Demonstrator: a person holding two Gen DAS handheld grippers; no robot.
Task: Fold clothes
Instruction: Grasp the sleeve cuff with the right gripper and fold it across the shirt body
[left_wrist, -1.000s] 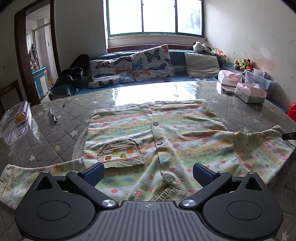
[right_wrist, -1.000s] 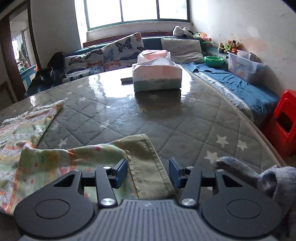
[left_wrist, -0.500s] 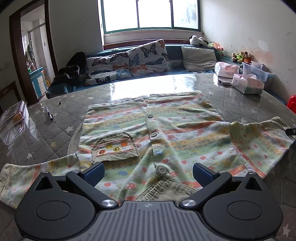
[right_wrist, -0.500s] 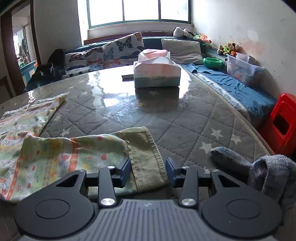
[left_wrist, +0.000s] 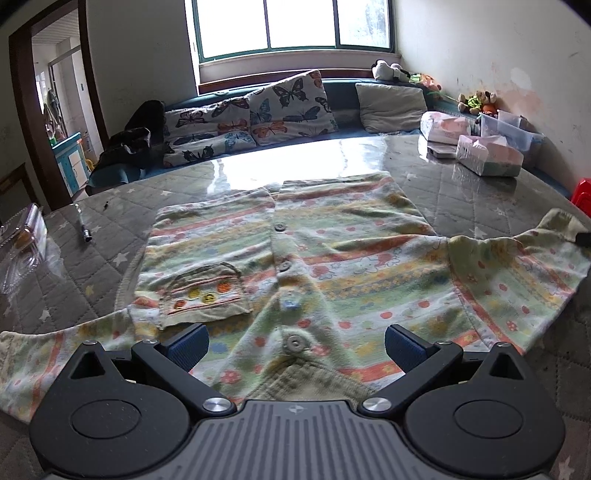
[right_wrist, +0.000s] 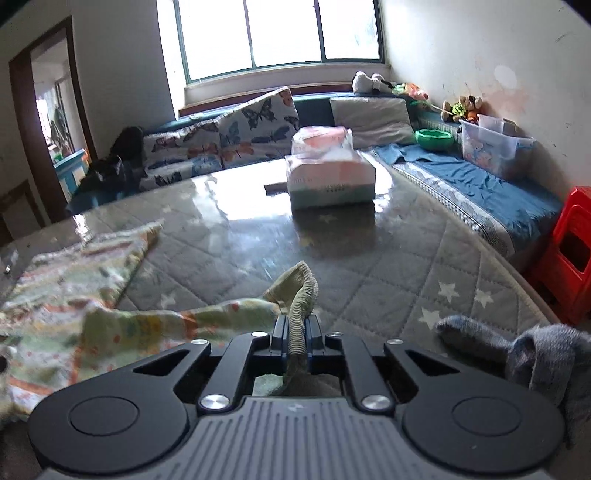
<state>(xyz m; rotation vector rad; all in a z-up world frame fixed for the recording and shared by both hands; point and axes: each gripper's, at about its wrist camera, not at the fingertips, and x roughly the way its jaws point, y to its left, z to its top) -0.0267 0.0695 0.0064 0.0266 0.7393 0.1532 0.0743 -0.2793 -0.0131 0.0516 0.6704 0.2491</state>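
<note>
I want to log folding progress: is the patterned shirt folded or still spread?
Spread: the shirt lies flat, front up; only its sleeve cuff is pinched in the right gripper.

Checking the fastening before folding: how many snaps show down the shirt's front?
4, running down the placket: top, second, a blurry bluish third, and the lowest by the collar. More may be hidden.

free: table (right_wrist: 388, 258) centre bare – R side | obstacles: tissue box (right_wrist: 330, 181) ahead, grey sock (right_wrist: 517, 350) R
</note>
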